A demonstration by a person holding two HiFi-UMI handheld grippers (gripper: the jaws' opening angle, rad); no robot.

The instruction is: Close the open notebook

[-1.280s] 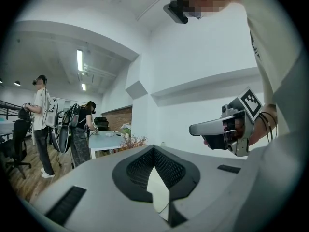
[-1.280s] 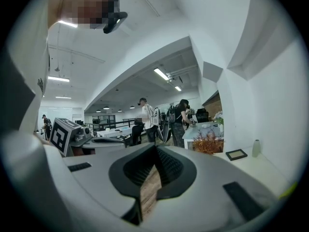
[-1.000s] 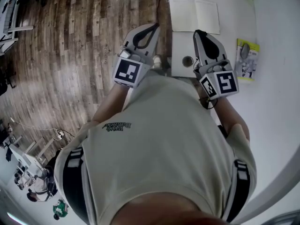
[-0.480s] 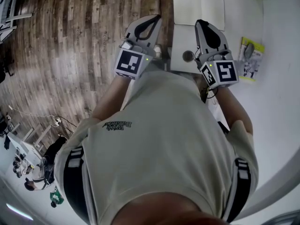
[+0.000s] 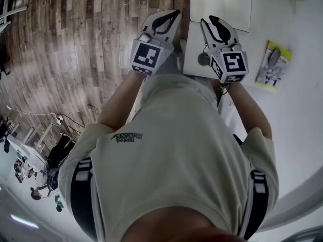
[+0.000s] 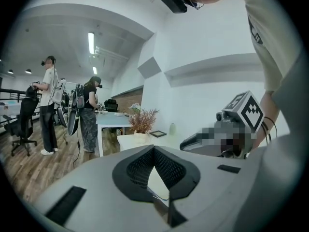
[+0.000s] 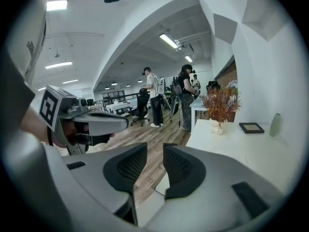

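White-paged notebook [image 5: 220, 3] lies open, flat on table [image 5: 303, 110]. Likely light and floppy; grip one cover's outer edge. Short of notebook: left gripper [image 5: 171, 15] closed, empty; right gripper [image 5: 212, 20] jaws have just been opening, nothing between.

On table [image 5: 298, 89] lies notebook [image 5: 220, 4]; booklet [image 5: 273, 64] to its right.
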